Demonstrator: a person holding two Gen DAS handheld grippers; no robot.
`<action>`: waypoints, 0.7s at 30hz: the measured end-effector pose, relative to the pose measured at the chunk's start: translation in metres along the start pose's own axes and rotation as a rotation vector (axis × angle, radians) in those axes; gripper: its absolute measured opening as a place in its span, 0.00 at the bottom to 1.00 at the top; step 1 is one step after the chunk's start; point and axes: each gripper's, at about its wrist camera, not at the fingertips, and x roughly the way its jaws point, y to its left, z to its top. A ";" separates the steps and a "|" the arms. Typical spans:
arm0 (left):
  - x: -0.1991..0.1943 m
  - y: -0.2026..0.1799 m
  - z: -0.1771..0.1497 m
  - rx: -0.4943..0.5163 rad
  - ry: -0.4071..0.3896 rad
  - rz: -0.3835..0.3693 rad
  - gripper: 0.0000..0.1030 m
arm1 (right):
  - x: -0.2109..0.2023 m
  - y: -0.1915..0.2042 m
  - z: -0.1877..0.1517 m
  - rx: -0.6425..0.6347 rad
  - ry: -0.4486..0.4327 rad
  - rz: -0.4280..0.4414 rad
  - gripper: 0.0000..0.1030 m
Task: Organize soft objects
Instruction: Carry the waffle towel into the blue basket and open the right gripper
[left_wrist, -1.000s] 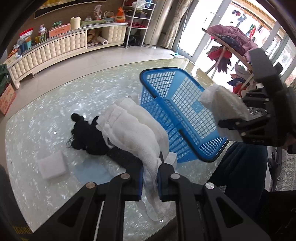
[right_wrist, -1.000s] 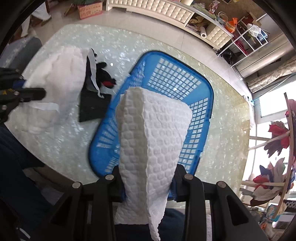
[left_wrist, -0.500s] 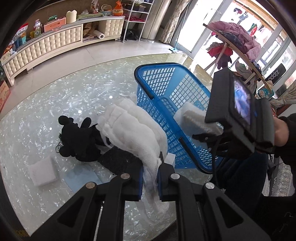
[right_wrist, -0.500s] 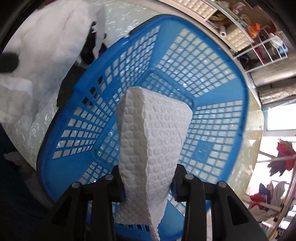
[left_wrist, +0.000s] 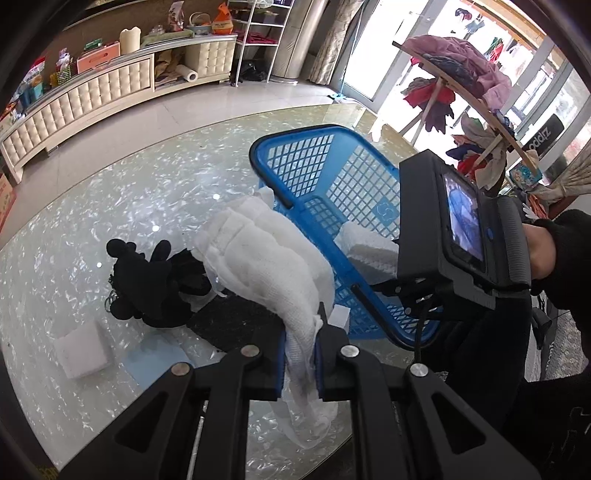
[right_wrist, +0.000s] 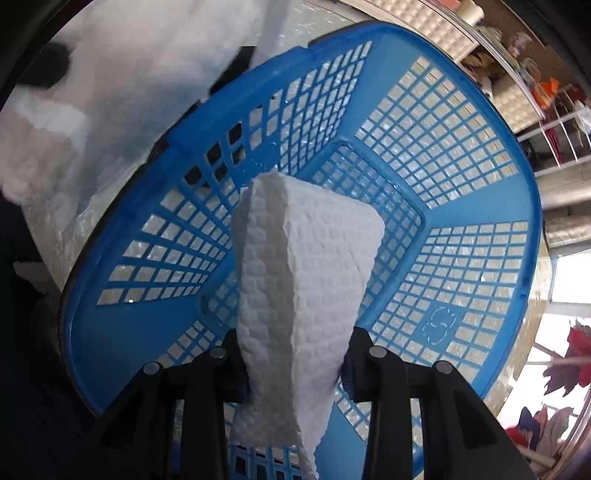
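- Left gripper (left_wrist: 300, 360) clamped on a white quilted cloth (left_wrist: 266, 254); cloth rising from the pads and draping over the near edge of the glass table (left_wrist: 74, 206), loose end hanging below the fingers.
- Right gripper (right_wrist: 295, 363) pinching a white embossed sponge pad (right_wrist: 303, 280), held down inside the blue basket (right_wrist: 480, 206); from the left wrist view only a corner of that pad showing past the gripper's black body.
- Basket standing at the table's right edge, bottom bare where visible, though partly hidden behind the pad.
- Black plush toy (left_wrist: 147, 284) lying mid-table, partly covered by the quilted cloth; shape hard to make out.
- White foam block (left_wrist: 83, 349) near the table's left edge, beside a pale blue sheet (left_wrist: 155, 360).
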 end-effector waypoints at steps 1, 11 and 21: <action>0.000 0.000 0.000 0.002 -0.001 -0.002 0.10 | 0.004 0.000 -0.006 -0.011 -0.005 0.000 0.33; 0.005 0.000 0.003 0.016 0.009 -0.009 0.10 | 0.008 -0.006 -0.022 -0.014 0.020 0.008 0.39; 0.005 -0.003 0.003 0.021 0.009 -0.005 0.10 | 0.024 -0.018 -0.011 -0.006 0.002 -0.052 0.72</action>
